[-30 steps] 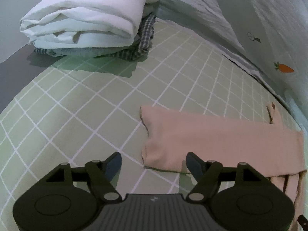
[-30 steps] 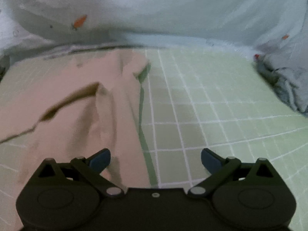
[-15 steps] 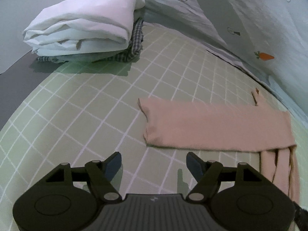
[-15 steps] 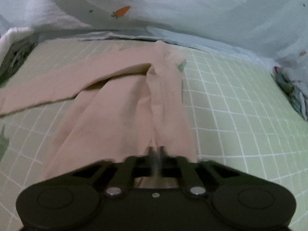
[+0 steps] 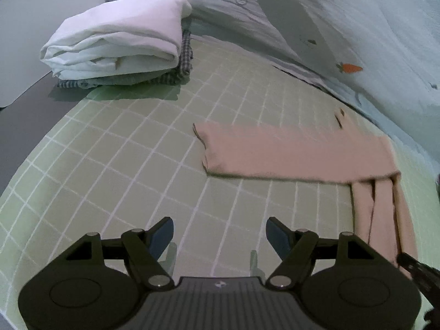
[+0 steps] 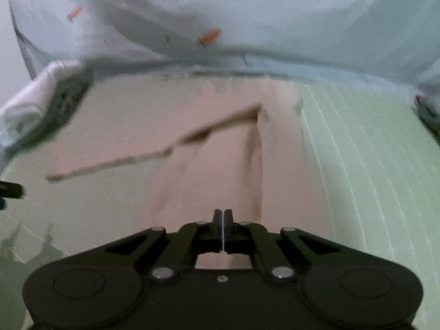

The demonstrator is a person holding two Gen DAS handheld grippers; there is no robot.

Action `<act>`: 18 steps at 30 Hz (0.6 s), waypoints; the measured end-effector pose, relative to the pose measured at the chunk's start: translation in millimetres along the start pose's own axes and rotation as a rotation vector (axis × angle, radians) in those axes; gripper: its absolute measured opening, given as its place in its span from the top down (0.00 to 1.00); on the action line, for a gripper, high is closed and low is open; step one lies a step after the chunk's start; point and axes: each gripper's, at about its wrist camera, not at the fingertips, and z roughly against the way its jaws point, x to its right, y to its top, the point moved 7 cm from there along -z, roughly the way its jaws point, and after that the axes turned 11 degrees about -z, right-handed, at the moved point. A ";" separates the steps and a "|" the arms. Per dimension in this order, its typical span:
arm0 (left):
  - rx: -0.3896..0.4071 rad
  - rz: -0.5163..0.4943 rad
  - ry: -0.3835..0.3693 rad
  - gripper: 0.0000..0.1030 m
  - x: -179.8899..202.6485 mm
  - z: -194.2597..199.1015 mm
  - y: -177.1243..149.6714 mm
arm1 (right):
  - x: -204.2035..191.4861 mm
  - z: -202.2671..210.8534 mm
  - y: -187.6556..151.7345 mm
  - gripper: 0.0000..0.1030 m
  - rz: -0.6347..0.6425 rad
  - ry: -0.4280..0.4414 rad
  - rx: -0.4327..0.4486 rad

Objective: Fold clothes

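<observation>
Jaws of the right gripper point(image 6: 223, 221) are pressed together over the pink garment point(image 6: 225, 162); whether cloth is pinched between them cannot be told. The left gripper point(image 5: 220, 232) hangs with jaws apart above the bare green grid sheet point(image 5: 123, 165), the garment lying beyond to its right. Farther left sit 2 stacked folded clothes point(image 5: 121, 41).

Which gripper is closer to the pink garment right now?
Right. The right gripper is shut at the pink garment; the left gripper hovers open over bare mat beside it.
</observation>
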 end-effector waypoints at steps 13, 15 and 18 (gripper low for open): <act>-0.038 -0.080 -0.036 0.27 -0.1 19.4 -39.4 | 21.5 23.7 -55.9 0.71 -0.076 -0.177 -0.033; -0.038 -0.092 -0.042 0.27 0.9 21.4 -41.5 | 23.9 28.7 -59.9 0.71 -0.090 -0.192 -0.033; -0.044 -0.105 -0.052 0.27 2.5 23.3 -45.7 | 26.6 34.1 -65.6 0.75 -0.106 -0.197 -0.036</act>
